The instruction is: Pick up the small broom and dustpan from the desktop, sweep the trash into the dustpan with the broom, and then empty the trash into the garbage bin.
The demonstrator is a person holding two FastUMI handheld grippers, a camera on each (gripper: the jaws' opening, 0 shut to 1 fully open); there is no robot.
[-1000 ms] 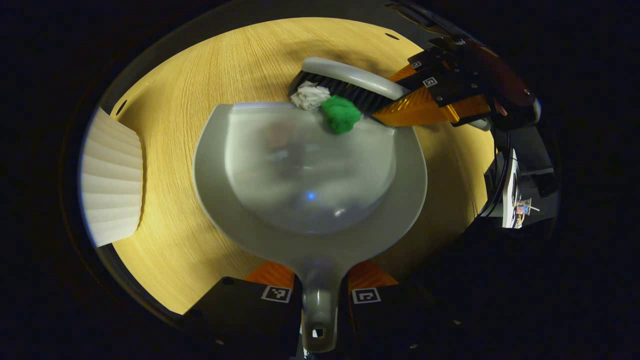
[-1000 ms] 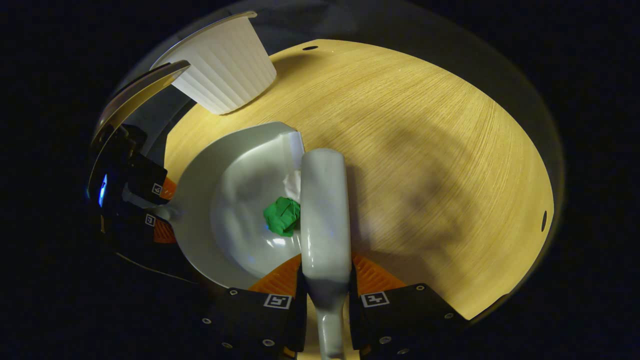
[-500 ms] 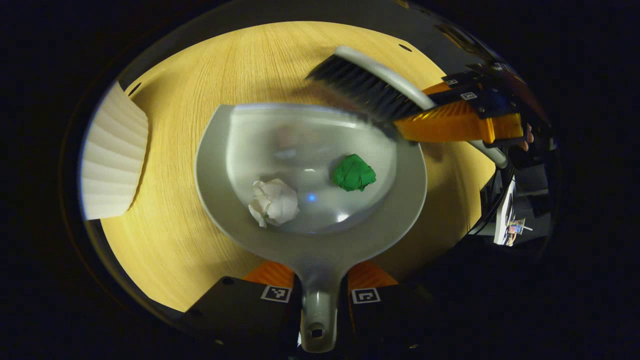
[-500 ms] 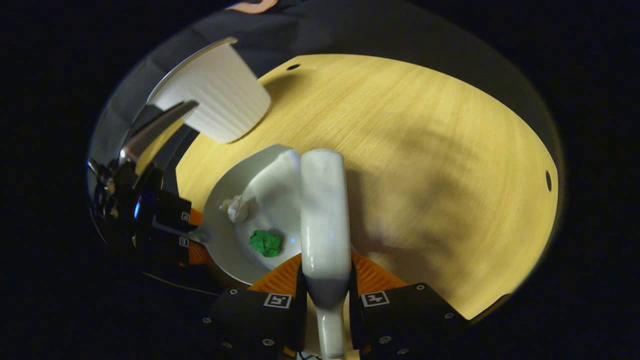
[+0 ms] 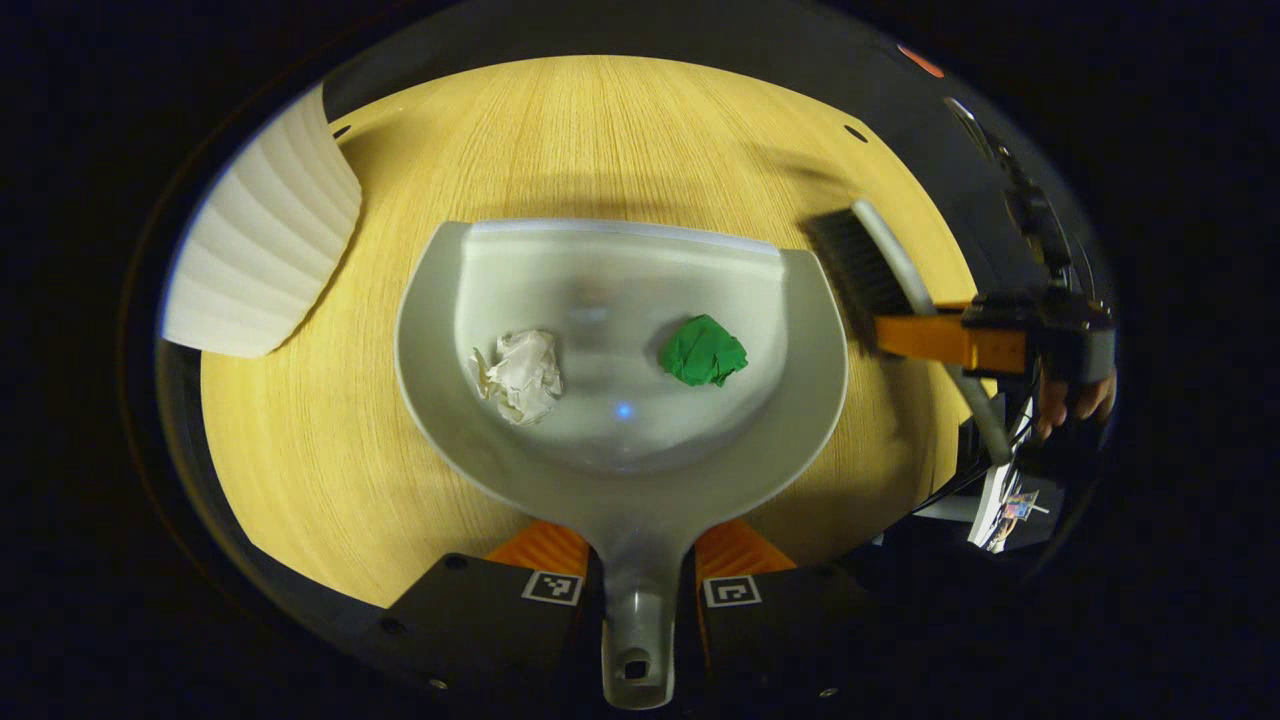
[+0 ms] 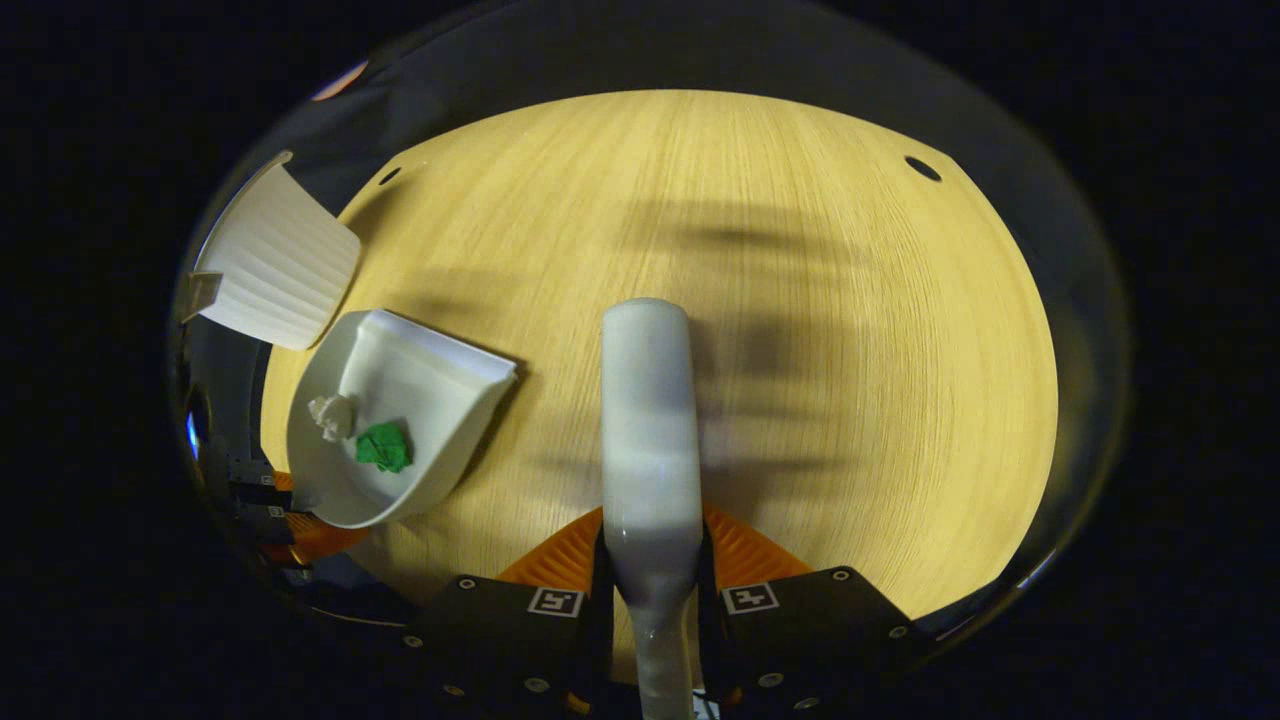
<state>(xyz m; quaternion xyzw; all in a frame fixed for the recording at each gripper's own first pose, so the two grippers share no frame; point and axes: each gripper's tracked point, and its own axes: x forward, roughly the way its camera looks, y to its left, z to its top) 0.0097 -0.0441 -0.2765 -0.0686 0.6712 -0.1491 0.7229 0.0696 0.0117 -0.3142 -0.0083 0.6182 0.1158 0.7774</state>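
Lying under everything: light wooden worktop (image 6: 800,300)
White ribbed garbage bin (image 5: 265,255): just beside the dustpan
Grey plastic dustpan (image 5: 620,460): handle clamped between left gripper (image 5: 640,590) fingers
Grey black-bristled small broom (image 6: 648,420): handle clamped by right gripper (image 6: 650,600)
Trash in the dustpan: white paper ball (image 5: 520,362), green paper ball (image 5: 704,351)

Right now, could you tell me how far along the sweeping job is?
Sweeping looks done: the white wad and green wad both lie in the dustpan. In hand: the left gripper clamps the dustpan's handle, and the right gripper holds the broom, off to the pan's side. Left to do: tip the trash into the white bin beside the pan.
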